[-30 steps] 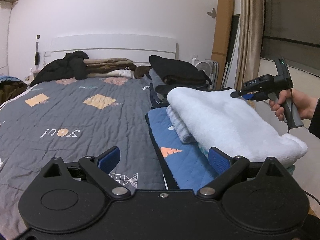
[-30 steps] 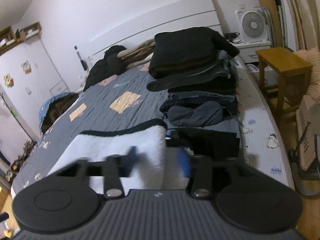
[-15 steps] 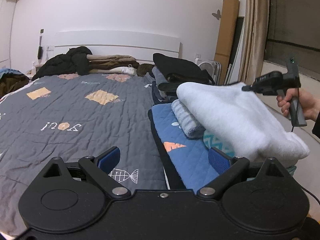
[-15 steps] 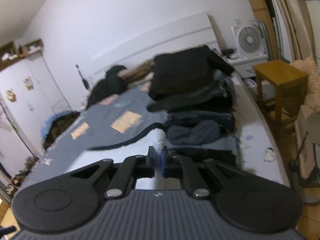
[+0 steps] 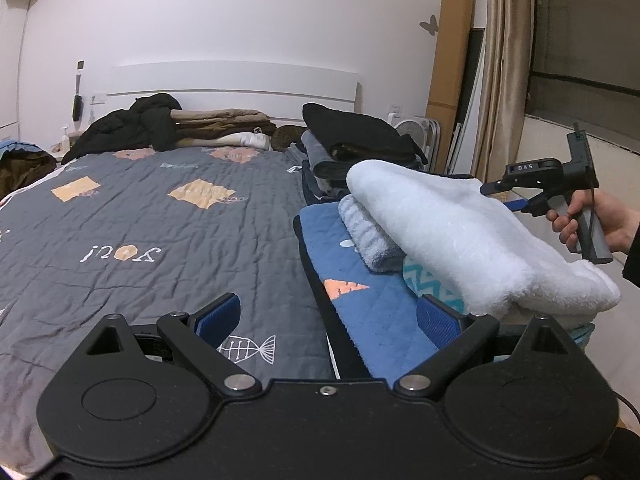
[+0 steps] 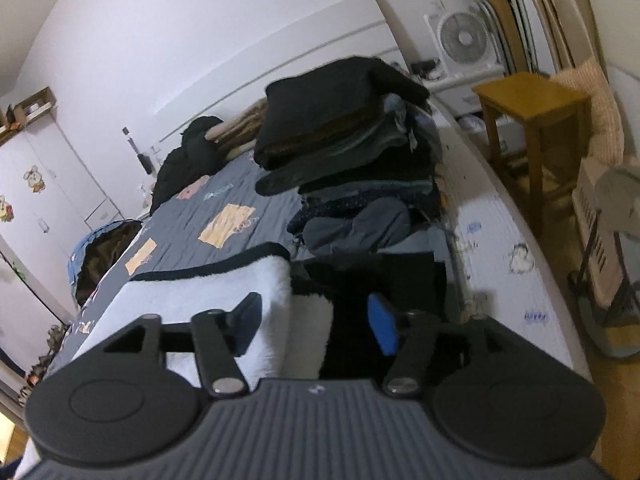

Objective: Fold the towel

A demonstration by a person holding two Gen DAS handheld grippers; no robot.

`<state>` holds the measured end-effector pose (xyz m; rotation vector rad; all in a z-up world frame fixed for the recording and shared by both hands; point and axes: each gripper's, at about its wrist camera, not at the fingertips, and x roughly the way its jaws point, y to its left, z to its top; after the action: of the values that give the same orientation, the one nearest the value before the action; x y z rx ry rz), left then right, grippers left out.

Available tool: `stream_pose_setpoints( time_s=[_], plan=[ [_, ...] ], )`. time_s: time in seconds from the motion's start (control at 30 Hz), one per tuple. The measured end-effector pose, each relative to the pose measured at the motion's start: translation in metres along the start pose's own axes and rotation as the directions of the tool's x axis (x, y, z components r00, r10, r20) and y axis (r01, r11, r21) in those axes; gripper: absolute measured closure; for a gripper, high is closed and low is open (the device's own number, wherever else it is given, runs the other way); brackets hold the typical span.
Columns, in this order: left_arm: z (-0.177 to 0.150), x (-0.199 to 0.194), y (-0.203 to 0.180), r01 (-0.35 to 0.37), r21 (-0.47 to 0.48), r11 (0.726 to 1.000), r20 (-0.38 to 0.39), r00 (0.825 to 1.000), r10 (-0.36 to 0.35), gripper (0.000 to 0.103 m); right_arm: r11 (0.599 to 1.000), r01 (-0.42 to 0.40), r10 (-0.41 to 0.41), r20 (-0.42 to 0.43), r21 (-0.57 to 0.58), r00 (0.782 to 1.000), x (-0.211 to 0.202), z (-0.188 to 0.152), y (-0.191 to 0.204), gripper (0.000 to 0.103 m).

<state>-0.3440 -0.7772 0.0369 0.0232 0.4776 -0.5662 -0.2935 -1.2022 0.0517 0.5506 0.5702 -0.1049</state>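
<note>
A folded white towel [image 5: 460,232] lies on a blue quilted mat [image 5: 360,288] at the bed's right side, partly over a rolled grey towel [image 5: 368,236]. My right gripper [image 5: 516,196], held by a hand [image 5: 600,224], is at the towel's far right edge. In the right wrist view the white towel [image 6: 208,292] reaches between the jaws of that gripper [image 6: 316,324]. The jaws are opening and the pads stand apart from the cloth. My left gripper [image 5: 328,318] is open over the bed's near end, with nothing in it.
A tall stack of dark folded clothes [image 6: 344,128] stands just beyond the towel. Black jackets and folded beige cloth [image 5: 216,120] lie by the headboard. A wooden stool [image 6: 532,100] and a fan [image 6: 464,40] stand right of the bed. The grey quilt [image 5: 160,220] spreads to the left.
Half a second ago the right gripper was shut on the towel's far edge and held it raised. Its jaws have now spread, and the towel lies flatter. The left gripper has not moved.
</note>
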Motion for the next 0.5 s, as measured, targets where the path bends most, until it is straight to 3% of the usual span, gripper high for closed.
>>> stream_pose_setpoints(
  time_s=[0.17, 0.23, 0.27, 0.3, 0.43, 0.5],
  plan=[
    [-0.001, -0.001, 0.002, -0.010, -0.002, 1.000, -0.005, 1.000, 0.010, 0.008, 1.000, -0.027, 0.027, -0.013, -0.012, 1.000, 0.012, -0.002, 0.005, 0.043],
    [-0.001, -0.002, 0.003, -0.014, -0.004, 1.000, -0.005, 1.000, 0.014, 0.008, 0.998, -0.060, 0.060, -0.041, -0.005, 0.997, 0.016, -0.001, 0.007, 0.057],
    [-0.001, -0.002, 0.004, -0.016, -0.004, 1.000, -0.005, 1.000, 0.016, 0.008, 0.997, -0.078, 0.078, -0.053, 0.002, 0.996, 0.017, 0.000, 0.008, 0.080],
    [-0.001, -0.002, 0.004, -0.018, -0.004, 1.000, -0.004, 1.000, 0.018, 0.008, 0.996, -0.094, 0.094, -0.064, 0.006, 0.993, 0.018, 0.000, 0.008, 0.088],
    [-0.001, -0.002, 0.005, -0.020, -0.003, 1.000, -0.003, 1.000, 0.020, 0.008, 0.993, -0.101, 0.100, -0.020, -0.057, 0.995, 0.007, 0.005, 0.022, 0.094],
    [-0.002, -0.002, 0.004, -0.020, 0.000, 1.000, -0.003, 1.000, 0.020, 0.008, 0.987, -0.143, 0.146, 0.028, -0.075, 0.989, -0.002, 0.008, 0.028, 0.095]
  ],
)
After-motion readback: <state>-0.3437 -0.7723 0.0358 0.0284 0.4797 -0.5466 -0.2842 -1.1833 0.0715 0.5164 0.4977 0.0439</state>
